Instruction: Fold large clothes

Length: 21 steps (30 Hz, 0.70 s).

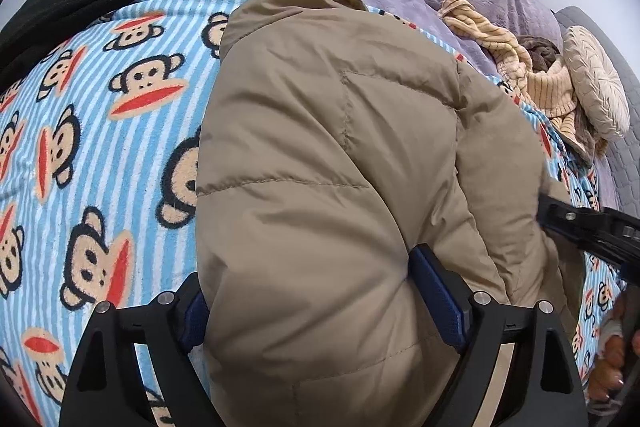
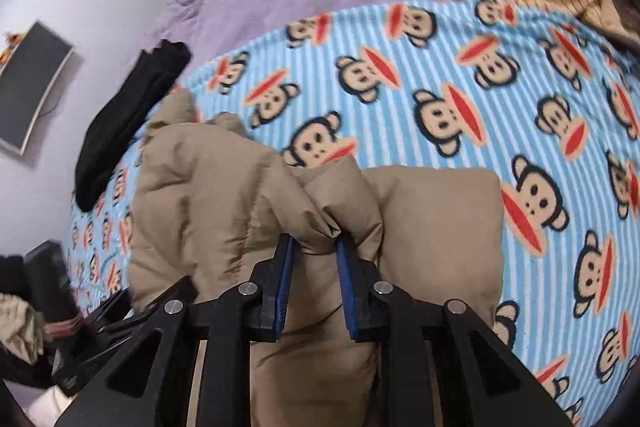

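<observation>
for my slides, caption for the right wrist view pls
Right gripper pinches a fold of the tan puffer jacket on a monkey-print blanket.

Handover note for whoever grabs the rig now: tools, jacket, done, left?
Left tool: spread wide around a thick fold of the tan jacket; whether it is squeezing is unclear.
Right tool: shut on a bunched edge of the jacket.
Jacket lies on the monkey-print blanket, partly folded, lumpy.
Black clothes sit folded at the blanket's edge.
Left: finish the jacket fold, flatten it.
</observation>
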Tool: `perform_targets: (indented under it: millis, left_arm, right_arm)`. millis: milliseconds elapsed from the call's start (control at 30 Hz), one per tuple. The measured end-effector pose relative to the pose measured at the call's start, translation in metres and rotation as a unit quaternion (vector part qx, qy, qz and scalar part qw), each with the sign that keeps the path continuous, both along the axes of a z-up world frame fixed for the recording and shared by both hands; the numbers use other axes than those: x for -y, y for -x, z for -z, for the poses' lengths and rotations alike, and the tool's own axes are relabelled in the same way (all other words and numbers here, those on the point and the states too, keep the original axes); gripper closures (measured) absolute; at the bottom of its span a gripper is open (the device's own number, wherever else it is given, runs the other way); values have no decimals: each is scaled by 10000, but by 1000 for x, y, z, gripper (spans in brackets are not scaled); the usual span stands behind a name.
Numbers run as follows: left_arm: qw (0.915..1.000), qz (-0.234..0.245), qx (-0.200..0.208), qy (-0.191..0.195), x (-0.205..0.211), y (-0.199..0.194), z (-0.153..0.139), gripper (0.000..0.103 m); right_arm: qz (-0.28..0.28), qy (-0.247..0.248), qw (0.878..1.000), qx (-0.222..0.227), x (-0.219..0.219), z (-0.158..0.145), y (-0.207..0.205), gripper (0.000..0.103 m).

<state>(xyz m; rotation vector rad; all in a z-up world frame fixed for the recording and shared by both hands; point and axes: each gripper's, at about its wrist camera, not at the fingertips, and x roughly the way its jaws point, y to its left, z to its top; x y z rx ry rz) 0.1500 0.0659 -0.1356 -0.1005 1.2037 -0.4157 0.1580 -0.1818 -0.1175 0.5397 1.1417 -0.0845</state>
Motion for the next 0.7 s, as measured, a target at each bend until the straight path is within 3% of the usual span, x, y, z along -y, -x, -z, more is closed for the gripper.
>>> perform_targets:
  millis: [67, 133, 267, 467, 700]
  left_arm:
    - [9999, -69, -124, 84, 0, -4, 6, 9]
    - [9997, -118, -207, 97, 4, -6, 11, 6]
    - [9997, -118, -212, 1, 10, -4, 14, 5]
    - [9997, -78, -214, 10, 4, -3, 13, 5]
    - [9997, -108, -182, -74, 2, -2, 8, 5]
  right_arm:
    - [319, -212, 9989, -277, 19, 32, -5, 96]
    - [382, -221, 9983, -374, 27, 45, -7, 103]
    - [111, 72, 9990, -421, 27, 53, -9, 103]
    - [144, 1, 9987, -497, 21, 27, 8, 102]
    - [-261, 279, 9984, -409, -11, -15, 69, 99]
